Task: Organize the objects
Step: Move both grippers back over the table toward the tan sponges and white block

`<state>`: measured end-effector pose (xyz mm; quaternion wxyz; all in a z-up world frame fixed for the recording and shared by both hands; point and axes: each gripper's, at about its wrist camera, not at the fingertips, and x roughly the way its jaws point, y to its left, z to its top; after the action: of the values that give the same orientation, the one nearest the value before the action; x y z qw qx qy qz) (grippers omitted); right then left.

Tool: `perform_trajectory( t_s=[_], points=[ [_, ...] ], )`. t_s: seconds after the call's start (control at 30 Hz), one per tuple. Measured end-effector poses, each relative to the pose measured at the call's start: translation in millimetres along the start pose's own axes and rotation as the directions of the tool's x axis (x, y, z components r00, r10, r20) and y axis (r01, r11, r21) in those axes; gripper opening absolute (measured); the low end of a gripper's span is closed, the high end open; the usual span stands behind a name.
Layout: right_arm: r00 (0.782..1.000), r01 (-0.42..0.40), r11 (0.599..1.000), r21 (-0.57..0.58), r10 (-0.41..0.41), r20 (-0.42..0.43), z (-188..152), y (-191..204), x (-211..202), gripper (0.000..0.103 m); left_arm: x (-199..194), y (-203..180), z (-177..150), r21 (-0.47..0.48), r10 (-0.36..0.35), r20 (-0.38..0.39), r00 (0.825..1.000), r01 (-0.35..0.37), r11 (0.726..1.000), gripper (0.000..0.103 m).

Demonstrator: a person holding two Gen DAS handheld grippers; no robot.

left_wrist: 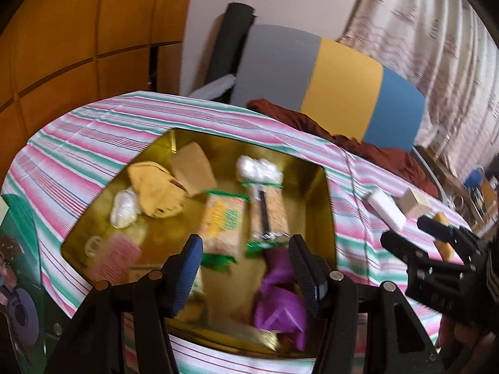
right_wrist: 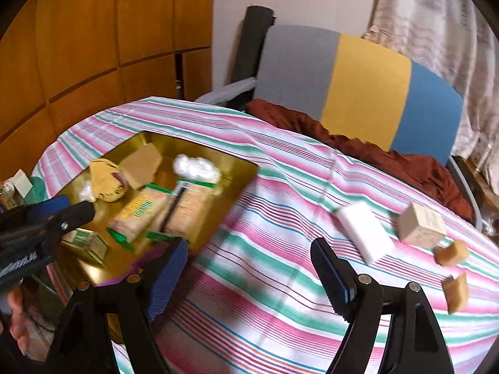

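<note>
A gold tray lies on the striped cloth. In it are two snack packets, a tan cloth, a brown card piece, white plastic bags, a pink comb and a purple item. My left gripper hovers open over the tray's near side with nothing between its fingers. My right gripper stands open above bare cloth just right of the tray. A white block, a wooden cube and two tan chunks lie to its right.
A grey, yellow and blue chair back with a rust-red cloth stands behind the table. Wooden cabinet doors fill the left, a curtain the right. A printed box sits at the table's left edge. A hand shows at lower left.
</note>
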<state>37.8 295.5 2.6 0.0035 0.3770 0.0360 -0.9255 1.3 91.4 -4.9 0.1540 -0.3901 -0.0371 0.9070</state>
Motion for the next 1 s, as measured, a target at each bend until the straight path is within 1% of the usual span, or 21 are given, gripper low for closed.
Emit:
perform_trajectory(
  t_s=[0.13, 0.33, 0.47, 0.63, 0.77, 1.0],
  points=[
    [0.999, 0.03, 0.999, 0.025, -0.03, -0.011, -12, -24, -2, 0.082, -2, -22, -11, 0.05, -0.065, -0.01, 0.998, 0.065, 0.997, 0.058],
    [0.996, 0.082, 0.995, 0.06, -0.08, -0.039, -31, -62, -4, 0.082, 0, -64, -24, 0.138, -0.149, -0.049, 0.988, 0.154, 0.978, 0.058],
    [0.99, 0.131, 0.987, 0.091, -0.125, -0.065, -45, -94, -6, 0.082, 4, -94, -33, 0.193, -0.178, -0.08, 0.981, 0.19, 0.963, 0.058],
    [0.98, 0.187, 0.974, 0.127, -0.176, -0.097, -61, -131, -11, 0.082, 14, -119, -42, 0.225, -0.197, -0.13, 0.972, 0.222, 0.949, 0.058],
    [0.972, 0.224, 0.963, 0.149, -0.209, -0.111, -71, -157, -15, 0.082, 19, -131, -47, 0.243, -0.198, -0.163, 0.967, 0.234, 0.941, 0.058],
    [0.956, 0.279, 0.946, 0.165, -0.258, -0.141, -83, -196, -18, 0.084, 31, -147, -53, 0.254, -0.193, -0.213, 0.958, 0.245, 0.936, 0.058]
  ],
)
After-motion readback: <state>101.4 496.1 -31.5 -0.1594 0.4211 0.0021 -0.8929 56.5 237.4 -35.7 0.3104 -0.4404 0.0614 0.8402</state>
